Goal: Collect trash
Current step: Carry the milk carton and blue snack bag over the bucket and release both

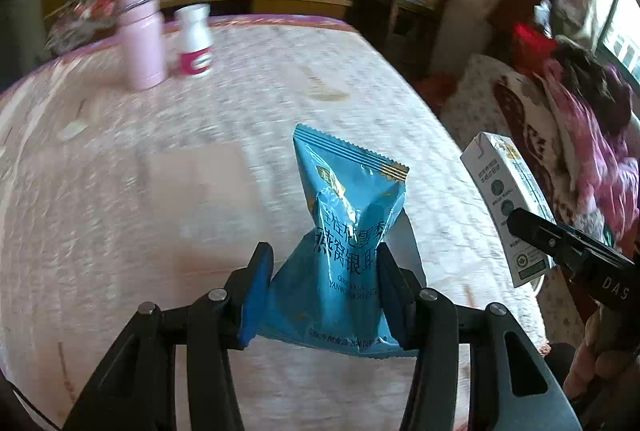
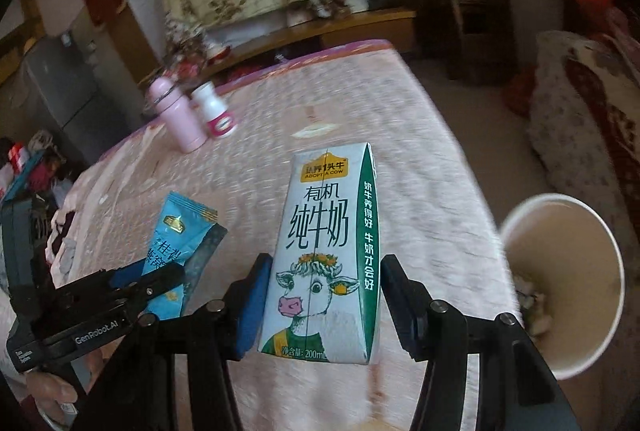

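Pink-clothed surface (image 2: 360,119), paper cup (image 2: 562,295) off its right edge. Your right claw (image 2: 320,295) clamps the upright milk carton (image 2: 324,251), nearer the cup; your left claw (image 1: 320,291) pinches the blue snack wrapper (image 1: 344,231), farther left.
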`<state>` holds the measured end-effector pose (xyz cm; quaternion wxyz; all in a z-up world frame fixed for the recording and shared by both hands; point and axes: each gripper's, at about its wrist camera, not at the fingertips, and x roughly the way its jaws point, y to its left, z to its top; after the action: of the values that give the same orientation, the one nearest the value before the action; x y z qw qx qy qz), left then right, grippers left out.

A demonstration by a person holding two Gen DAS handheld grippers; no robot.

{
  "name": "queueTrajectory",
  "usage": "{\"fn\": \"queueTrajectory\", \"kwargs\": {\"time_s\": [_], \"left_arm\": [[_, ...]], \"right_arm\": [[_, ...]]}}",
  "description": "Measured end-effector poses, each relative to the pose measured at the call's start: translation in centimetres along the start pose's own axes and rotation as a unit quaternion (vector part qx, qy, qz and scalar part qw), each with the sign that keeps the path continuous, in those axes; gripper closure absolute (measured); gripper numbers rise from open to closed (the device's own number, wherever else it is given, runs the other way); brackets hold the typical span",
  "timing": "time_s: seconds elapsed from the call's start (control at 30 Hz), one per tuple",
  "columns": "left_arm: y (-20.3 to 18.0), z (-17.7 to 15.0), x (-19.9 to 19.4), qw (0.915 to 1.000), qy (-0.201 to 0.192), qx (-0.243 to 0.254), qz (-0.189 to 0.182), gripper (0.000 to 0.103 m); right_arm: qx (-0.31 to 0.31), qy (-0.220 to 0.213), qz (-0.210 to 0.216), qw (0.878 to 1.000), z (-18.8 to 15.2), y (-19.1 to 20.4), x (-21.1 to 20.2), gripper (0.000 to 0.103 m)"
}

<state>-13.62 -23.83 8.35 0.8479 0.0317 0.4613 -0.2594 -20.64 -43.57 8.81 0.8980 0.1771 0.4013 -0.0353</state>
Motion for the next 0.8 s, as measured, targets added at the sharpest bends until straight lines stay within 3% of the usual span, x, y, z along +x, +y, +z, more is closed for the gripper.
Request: {"fn": "queueTrajectory", "kwargs": {"time_s": [0.37, 0.8], "left_arm": [[-9.4, 1.1, 2.3, 0.9973, 0.003, 0.072, -0.019, 0.051], [-17.5, 2.1, 4.8, 0.9909, 0.005, 0.128, -0.044, 0.051]], "right_arm": [[0.080, -0.026, -0.034, 0.996, -1.6, -9.4, -4.8, 0.045], [0.149, -0.039, -0.069, 0.986, -2.5, -16.6, -6.6, 0.045]]}}
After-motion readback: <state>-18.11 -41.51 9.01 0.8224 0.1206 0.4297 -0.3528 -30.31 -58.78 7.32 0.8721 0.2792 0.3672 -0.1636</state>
